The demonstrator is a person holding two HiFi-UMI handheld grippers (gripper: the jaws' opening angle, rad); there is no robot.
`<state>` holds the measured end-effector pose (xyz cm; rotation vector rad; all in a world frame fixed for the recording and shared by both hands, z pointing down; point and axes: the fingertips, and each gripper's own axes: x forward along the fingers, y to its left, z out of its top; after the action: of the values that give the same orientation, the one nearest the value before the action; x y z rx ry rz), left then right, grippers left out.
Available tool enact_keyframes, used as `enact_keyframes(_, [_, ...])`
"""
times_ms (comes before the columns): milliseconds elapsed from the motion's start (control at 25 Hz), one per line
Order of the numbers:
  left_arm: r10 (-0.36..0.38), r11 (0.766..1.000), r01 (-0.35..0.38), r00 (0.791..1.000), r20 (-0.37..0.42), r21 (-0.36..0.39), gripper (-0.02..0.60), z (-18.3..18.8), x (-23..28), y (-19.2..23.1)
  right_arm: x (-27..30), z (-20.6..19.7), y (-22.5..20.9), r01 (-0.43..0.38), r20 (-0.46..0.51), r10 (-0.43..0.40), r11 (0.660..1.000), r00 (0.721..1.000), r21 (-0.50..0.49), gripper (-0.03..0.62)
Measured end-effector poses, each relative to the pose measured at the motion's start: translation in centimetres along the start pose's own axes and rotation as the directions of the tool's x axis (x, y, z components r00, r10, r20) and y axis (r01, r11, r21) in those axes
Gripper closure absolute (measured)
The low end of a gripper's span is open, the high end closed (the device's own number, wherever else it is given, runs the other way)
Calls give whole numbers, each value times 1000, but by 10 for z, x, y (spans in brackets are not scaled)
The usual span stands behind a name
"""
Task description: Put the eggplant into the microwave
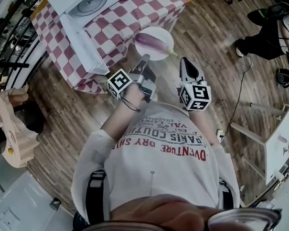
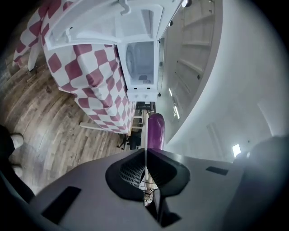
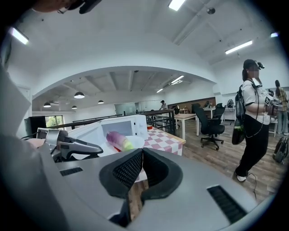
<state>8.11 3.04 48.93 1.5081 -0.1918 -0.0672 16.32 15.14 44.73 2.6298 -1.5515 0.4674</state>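
A purple eggplant (image 1: pixel 149 40) with a green stem end lies on a white plate (image 1: pixel 162 51). My left gripper (image 1: pixel 145 58) is shut on the plate's near rim and holds it in the air beside the checkered table. In the left gripper view the plate's rim (image 2: pixel 145 155) runs edge-on between the jaws, with the eggplant (image 2: pixel 156 130) beyond them and the open white microwave (image 2: pixel 140 63) ahead. My right gripper (image 1: pixel 184 61) hangs just right of the plate, shut and empty. The right gripper view shows that gripper's tips (image 3: pixel 142 151) closed, with the eggplant (image 3: pixel 117 140) and the left gripper (image 3: pixel 72 147) past them.
The microwave (image 1: pixel 88 5) stands on a red-and-white checkered table (image 1: pixel 139 12), its door (image 1: pixel 83 42) swung open toward me. The floor is wood. A person (image 3: pixel 252 113) stands at the right, with office chairs and desks behind. A white stand (image 1: pixel 279 142) is at my right.
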Motion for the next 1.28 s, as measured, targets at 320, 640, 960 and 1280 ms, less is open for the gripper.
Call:
enact_keyframes(320, [12, 1000, -11, 998, 63, -16, 546, 39, 38, 2, 67, 9, -6, -74, -19, 74, 997, 997, 12, 568])
enact_keyframes(640, [23, 1000, -19, 971, 239, -19, 546, 94, 83, 2, 165, 27, -16, -247, -42, 246, 969, 968, -24, 568])
enact_keyframes(960, [37, 999, -22, 876, 481, -37, 546, 166, 133, -15, 284, 80, -21, -463, -77, 457, 882, 886, -88, 568])
enact_keyframes(1280, [35, 998, 2, 757, 652, -57, 546, 214, 161, -17, 373, 102, -12, -616, -117, 605, 779, 788, -117, 568])
